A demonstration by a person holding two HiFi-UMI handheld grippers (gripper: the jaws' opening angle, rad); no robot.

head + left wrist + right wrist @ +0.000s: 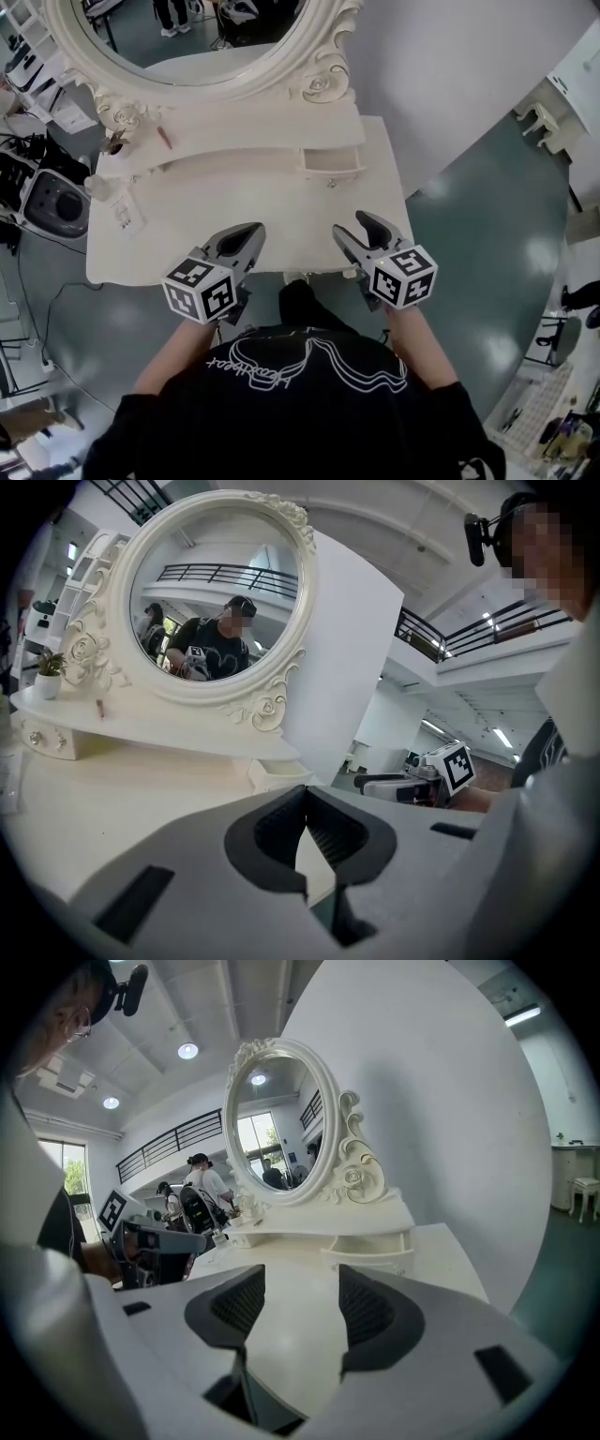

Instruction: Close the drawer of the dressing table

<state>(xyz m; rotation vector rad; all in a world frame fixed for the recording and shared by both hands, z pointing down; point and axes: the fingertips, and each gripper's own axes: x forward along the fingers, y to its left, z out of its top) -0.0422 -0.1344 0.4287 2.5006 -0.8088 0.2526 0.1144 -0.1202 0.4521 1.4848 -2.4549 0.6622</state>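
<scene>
Left gripper (pixel 246 236), jaws pressed together on nothing, hovers over the front edge of the table (pixel 281 202), just left of the table's middle. Its marker cube (pixel 200 291) hangs out past that edge, above the person's black shirt (pixel 291 403).

At the table's back left corner a small potted plant (pixel 114 142) stands on the raised shelf (pixel 234 141), and a thin pink stick (pixel 164 138) lies on the same shelf a little to its right. An oval mirror (pixel 187 37) in a carved white frame rises from the back of the table, over the shelf's middle. In the left gripper view its glass reflects the person holding the grippers.

The drawer (pixel 333 161) sits in the right end of the shelf, toward the table's back right. It stands pulled out partway, its open top showing, and neither gripper touches it.

The right gripper (pixel 354 225) is over the table's front edge, right of the middle, beside the left one and well apart from the drawer. Its jaws are spread, with only bare tabletop showing between them. In the right gripper view the drawer lies ahead, just past the right jaw. Grey-green floor (pixel 487 234) shows to the right of the table.
</scene>
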